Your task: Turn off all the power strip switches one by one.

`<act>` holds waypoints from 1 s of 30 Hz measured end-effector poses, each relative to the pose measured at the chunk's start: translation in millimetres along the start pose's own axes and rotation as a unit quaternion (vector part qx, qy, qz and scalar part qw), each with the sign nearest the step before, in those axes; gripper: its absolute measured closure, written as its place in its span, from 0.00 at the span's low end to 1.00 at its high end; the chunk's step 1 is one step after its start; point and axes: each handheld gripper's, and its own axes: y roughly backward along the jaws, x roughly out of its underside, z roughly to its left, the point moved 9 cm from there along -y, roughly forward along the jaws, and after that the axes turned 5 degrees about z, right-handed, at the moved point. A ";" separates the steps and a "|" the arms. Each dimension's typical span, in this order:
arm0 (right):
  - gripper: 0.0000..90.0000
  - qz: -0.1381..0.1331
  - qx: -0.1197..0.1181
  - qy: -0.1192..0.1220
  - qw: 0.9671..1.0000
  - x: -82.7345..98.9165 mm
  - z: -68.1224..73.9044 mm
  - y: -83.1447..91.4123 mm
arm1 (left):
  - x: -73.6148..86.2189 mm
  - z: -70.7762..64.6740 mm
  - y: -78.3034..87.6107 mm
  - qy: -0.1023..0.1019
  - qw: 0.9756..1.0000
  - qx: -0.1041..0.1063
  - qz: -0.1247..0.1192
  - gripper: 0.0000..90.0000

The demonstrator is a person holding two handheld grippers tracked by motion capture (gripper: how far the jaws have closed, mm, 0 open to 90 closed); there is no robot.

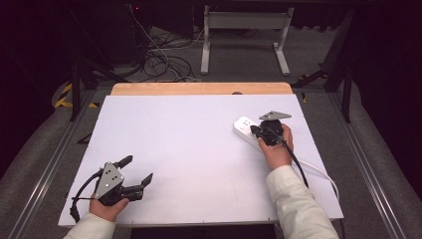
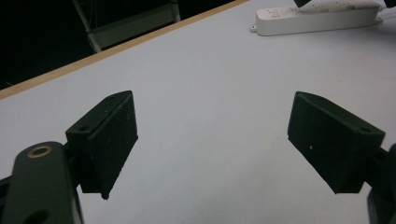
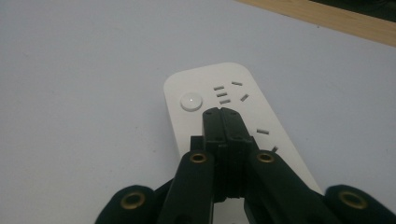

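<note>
We hold the right hand-held gripper (image 3: 223, 112) fully closed, gripping nothing, over the white power strip (image 3: 224, 116) at the far right of the desk (image 1: 189, 144). We judge the next move is pressing its round button (image 3: 192, 101), seen from the right gripper view. The left hand-held gripper (image 1: 135, 171) waits wide open and empty, near left.

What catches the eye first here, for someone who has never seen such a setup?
A white power strip lies at the far right of the pale table, and the right gripper, jaws shut, hangs over it just short of its round button. At the near left, the left gripper rests with jaws wide open, nothing between them.
</note>
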 end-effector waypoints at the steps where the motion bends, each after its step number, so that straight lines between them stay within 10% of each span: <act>1: 1.00 0.000 0.000 0.000 1.000 -0.1 0.0 0.0 | -0.1 0.4 0.0 -0.003 1.000 -0.001 0.000 0.19; 30: 1.00 0.022 0.002 0.015 1.000 5.6 3.4 -6.8 | -0.1 -0.5 0.3 -0.002 1.000 0.000 0.000 0.19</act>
